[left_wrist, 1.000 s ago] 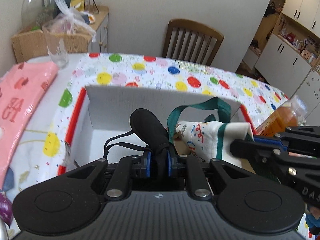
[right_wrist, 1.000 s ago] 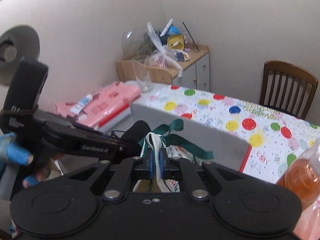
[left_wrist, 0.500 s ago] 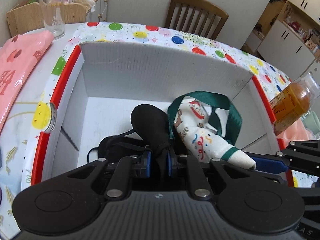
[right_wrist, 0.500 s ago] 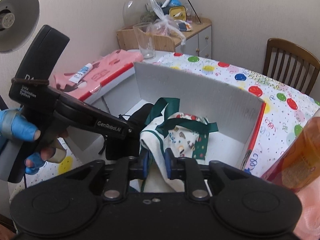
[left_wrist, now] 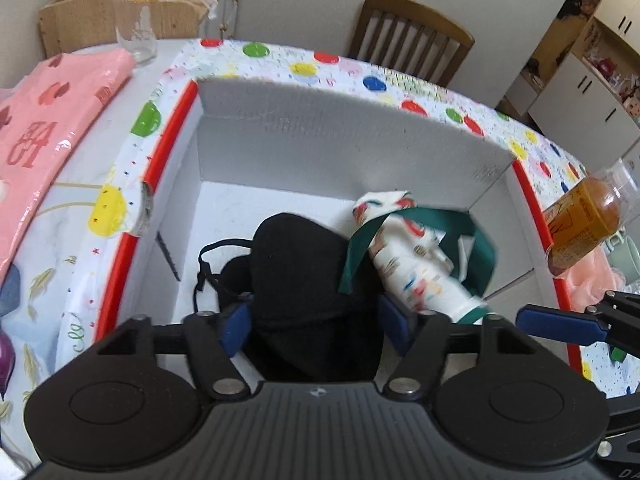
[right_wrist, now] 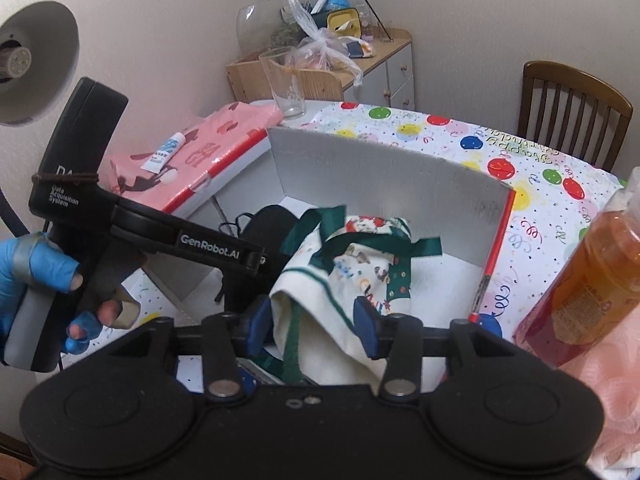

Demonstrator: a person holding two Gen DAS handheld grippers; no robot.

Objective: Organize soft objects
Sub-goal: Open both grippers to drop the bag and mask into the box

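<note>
Both grippers were pinching tight a moment ago, and their fingers have just been opening. The left gripper (left_wrist: 316, 326) now has its fingers spread, with the black pouch (left_wrist: 304, 276) loose between them, down in the white box (left_wrist: 340, 148). The right gripper (right_wrist: 314, 326) has its fingers spread too, and the white cloth bag (right_wrist: 352, 280) with green straps sits between them, in the box beside the pouch.

Inside the white box (left_wrist: 344, 148), the left gripper (left_wrist: 316, 326) has just been opening around a black pouch (left_wrist: 304, 276); a patterned cloth bag (left_wrist: 416, 264), slightly blurred, lies beside it.
</note>
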